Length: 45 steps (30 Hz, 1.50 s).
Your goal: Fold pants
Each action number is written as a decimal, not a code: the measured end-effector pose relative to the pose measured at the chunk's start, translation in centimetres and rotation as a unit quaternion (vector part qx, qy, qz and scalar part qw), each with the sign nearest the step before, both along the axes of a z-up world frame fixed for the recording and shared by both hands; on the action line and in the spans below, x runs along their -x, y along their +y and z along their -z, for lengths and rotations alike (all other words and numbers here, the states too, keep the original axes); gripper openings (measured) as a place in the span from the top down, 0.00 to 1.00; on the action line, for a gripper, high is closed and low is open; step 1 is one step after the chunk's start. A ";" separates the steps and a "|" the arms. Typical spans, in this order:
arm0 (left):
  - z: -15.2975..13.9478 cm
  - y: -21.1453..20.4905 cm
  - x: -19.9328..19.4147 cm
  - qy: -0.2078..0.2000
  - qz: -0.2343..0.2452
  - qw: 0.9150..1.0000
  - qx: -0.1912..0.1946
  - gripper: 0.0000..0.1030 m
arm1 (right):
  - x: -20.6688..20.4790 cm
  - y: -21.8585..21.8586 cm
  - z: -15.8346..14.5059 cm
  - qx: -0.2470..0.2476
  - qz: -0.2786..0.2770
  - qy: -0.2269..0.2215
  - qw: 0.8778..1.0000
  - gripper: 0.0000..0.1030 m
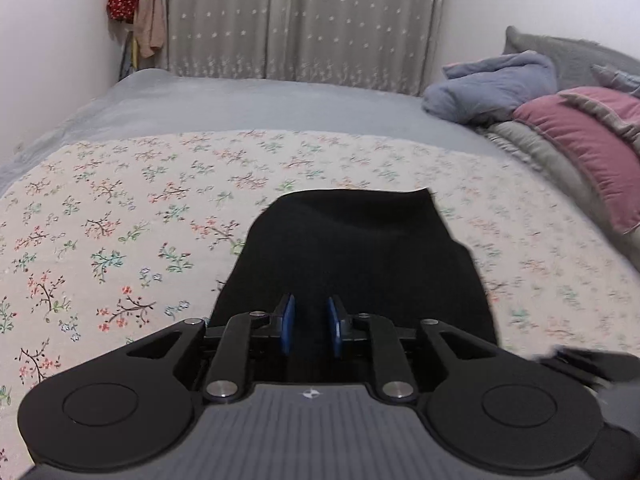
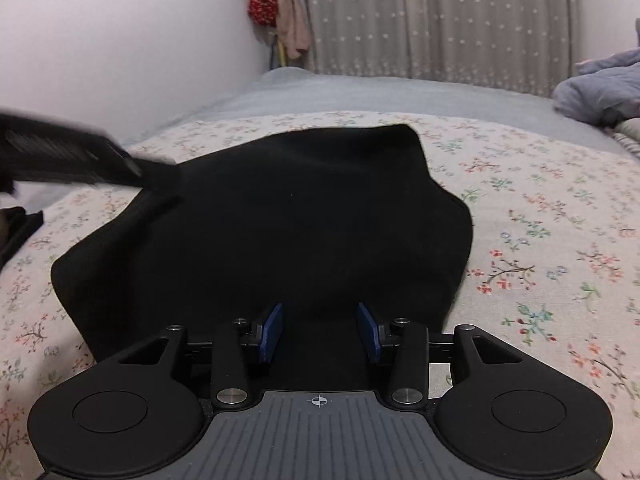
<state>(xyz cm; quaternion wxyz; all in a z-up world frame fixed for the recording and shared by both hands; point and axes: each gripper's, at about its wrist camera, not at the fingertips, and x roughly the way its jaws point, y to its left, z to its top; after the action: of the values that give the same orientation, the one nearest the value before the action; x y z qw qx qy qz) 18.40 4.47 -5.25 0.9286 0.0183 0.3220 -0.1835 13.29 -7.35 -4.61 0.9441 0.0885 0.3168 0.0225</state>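
Both grippers angled down over black pants (image 1: 360, 264) on bed (image 1: 120, 216); left gripper (image 1: 311, 322) and right gripper (image 2: 320, 330) jaws apart, gripping nothing.

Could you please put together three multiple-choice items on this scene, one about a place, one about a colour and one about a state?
1. Where do the pants lie?
A. On the flowered sheet
B. On the pink pillow
C. On the floor

2. What colour are the pants?
A. Red
B. Black
C. Grey

3. How does the right claw stand?
A. Shut on the pants
B. Shut on the curtain
C. Open, with nothing pinched

Answers:
1. A, since the floral cloth shows all round the pants in both wrist views.
2. B, as the cloth is plain black.
3. C, because the blue pads stand apart above the pants with a clear gap between them.
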 end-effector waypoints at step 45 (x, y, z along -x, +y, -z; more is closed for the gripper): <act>3.2 2.1 -4.2 0.156 -0.029 0.975 0.153 0.13 | -3.1 -12.0 5.8 -0.356 0.078 0.025 0.931 0.82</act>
<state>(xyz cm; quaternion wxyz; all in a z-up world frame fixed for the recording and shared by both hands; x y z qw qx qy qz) 22.57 6.61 -8.50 0.8636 -0.1617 0.4317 -0.2043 16.39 -19.38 -10.41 0.8409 0.4441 0.3040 0.0581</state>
